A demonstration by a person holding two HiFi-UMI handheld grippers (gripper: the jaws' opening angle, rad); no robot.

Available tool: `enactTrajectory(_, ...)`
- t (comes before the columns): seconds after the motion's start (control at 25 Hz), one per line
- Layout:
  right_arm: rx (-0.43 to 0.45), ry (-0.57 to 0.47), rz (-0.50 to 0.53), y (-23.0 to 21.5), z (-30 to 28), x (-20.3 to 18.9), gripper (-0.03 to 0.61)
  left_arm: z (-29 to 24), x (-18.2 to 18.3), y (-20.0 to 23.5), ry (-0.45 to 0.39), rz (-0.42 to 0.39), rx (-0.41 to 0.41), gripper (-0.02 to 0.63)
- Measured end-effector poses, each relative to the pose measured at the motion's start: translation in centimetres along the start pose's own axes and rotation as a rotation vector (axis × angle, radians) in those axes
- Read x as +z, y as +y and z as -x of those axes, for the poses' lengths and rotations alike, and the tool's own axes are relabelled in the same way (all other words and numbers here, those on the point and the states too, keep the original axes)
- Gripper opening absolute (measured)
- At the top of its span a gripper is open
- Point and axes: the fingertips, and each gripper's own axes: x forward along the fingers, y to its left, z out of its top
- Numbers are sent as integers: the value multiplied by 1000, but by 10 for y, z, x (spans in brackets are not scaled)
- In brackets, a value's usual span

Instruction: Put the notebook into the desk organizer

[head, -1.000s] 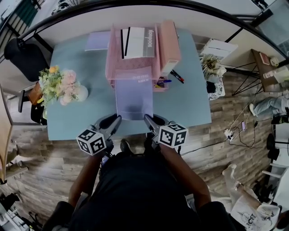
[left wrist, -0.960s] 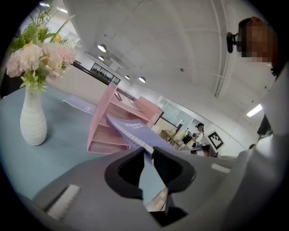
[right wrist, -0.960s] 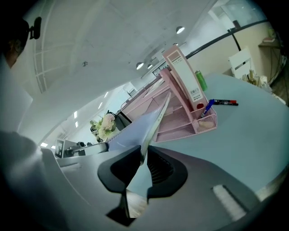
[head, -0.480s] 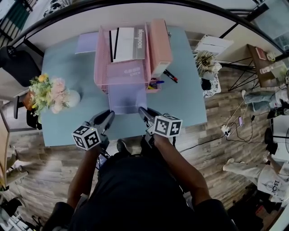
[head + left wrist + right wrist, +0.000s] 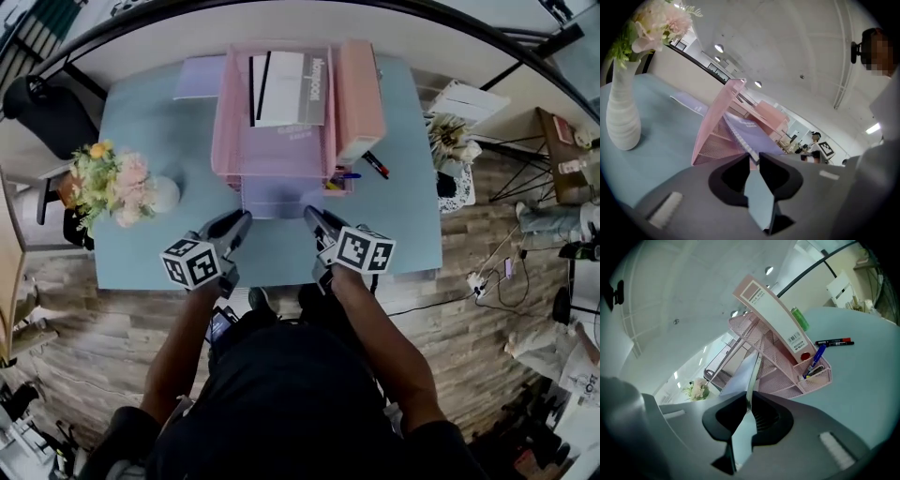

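Room for moving lay mostly on the near strip of the blue table (image 5: 159, 248), bare between the front of the pink desk organizer (image 5: 225, 131) and the table's near edge, where both grippers hovered. To the left, a white vase (image 5: 164, 194) of flowers stood well apart from the organizer, with open tabletop between them. To the right, a red-and-black marker (image 5: 375, 164) lay on the table just beside the organizer's front corner, and a blue pen (image 5: 345, 174) stood in its small corner cup. A tall pink file box (image 5: 354, 94) filled the organizer's right side, and books lay on its top tray.

The lavender notebook (image 5: 278, 199) lay mostly inside the organizer's lower tray, only its near edge sticking out toward the person. The left gripper (image 5: 242, 218) was clenched on the notebook's near left corner, by the spiral binding. The right gripper (image 5: 310, 214) grasped the near right corner; its jaws had just been closing, with the thin edge of the notebook between them. Both grippers sat just in front of the tray mouth, one at each side.
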Motion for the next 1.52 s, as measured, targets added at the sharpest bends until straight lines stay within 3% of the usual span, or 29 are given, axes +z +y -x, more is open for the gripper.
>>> enactTrajectory(0.44, 12, -37, -70, -14, -21, 24, 34, -23, 10, 24, -11, 39, 23, 126)
enactTrajectory(0.76, 45, -76, -251, -13, -39, 33, 31, -28, 29, 36, -14, 38, 23, 129)
enactTrajectory(1.04, 36, -105, -308, -9, -48, 39, 32, -29, 34, 40, 7, 41, -14, 135)
enactTrajectory(1.2, 54, -116, -279, -4, -48, 41, 35, -18, 32, 40, 15, 45, -30, 221)
enactTrajectory(1.44, 32, -102, -207, 4, -39, 38, 204, 4, 32, 43, 27, 12, -26, 262)
enactTrajectory(1.52, 14, -115, -201, 1, -33, 35, 219, 12, 35, 43, 20, 10, -33, 262)
